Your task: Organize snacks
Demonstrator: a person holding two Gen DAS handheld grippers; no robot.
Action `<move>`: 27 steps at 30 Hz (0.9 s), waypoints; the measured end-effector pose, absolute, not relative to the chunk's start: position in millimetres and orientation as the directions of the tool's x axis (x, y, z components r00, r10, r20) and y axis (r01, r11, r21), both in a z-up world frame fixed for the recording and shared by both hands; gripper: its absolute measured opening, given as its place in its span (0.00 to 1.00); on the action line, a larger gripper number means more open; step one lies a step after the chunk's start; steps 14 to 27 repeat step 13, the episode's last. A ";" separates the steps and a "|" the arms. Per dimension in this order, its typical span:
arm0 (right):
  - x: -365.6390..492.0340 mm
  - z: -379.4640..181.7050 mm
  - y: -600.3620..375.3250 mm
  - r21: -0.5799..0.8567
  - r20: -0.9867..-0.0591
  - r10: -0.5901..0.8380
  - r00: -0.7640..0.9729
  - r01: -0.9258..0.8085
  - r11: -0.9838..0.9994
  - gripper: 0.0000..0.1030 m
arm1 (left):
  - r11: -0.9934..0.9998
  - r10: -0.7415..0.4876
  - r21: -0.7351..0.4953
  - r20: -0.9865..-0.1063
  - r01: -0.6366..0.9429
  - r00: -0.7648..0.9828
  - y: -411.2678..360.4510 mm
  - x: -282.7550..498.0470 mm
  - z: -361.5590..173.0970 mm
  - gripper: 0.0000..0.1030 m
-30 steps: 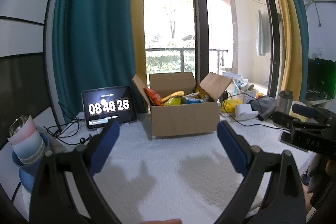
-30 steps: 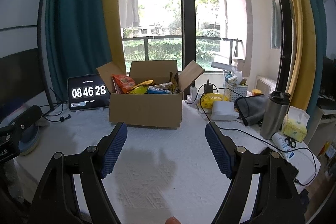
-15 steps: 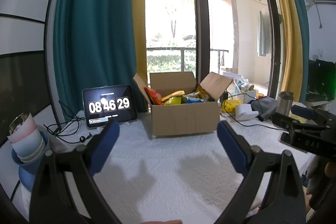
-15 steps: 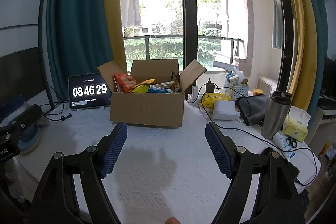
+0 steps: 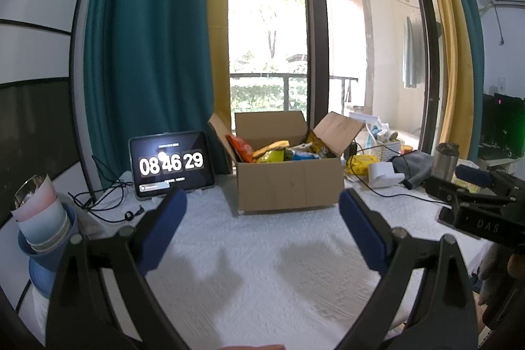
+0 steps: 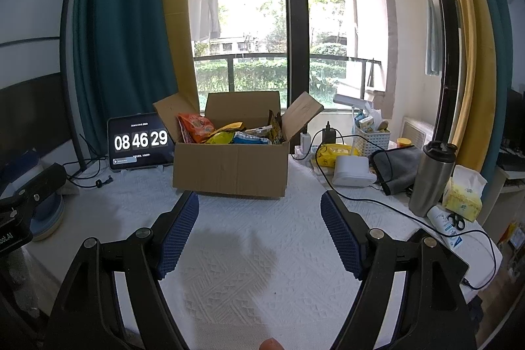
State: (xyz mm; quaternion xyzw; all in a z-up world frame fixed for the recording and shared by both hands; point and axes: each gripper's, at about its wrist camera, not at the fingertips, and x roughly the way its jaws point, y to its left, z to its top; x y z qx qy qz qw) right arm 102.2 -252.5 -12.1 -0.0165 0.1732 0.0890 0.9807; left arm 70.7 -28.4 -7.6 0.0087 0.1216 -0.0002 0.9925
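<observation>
Both grippers, left gripper [image 5: 262, 228] and right gripper [image 6: 259, 232], have fingers spread wide and empty. I see the snacks [image 6: 229, 133] inside the cardboard box [image 6: 229, 169], straight ahead on the bench [image 6: 262, 268]; right seems nearer.

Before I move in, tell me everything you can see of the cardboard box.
The cardboard box is plain brown corrugated card, standing upright on the white textured tablecloth, near the window. Its top flaps are open, splayed outward left and right, the back flap upright. Snack bags fill it to the rim: an orange bag at the left, yellow and blue packets in the middle. The tablet clock stands beside it on the left. Neither gripper touches it.
</observation>
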 end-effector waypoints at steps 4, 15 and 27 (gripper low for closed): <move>102.5 -12.2 -252.7 -0.001 -0.344 0.170 0.924 -0.182 0.983 0.77 | 1.000 0.005 0.017 -0.244 -0.001 0.970 -30.3 70.0 -8.8 0.92; 103.0 -14.7 -253.4 -0.009 -0.348 0.172 0.922 -0.186 0.982 0.77 | 1.000 -0.018 0.004 -0.261 0.020 0.965 -39.0 74.0 -17.2 0.92; 103.0 -14.7 -253.4 -0.009 -0.348 0.172 0.922 -0.186 0.982 0.77 | 1.000 -0.018 0.004 -0.261 0.020 0.965 -39.0 74.0 -17.2 0.92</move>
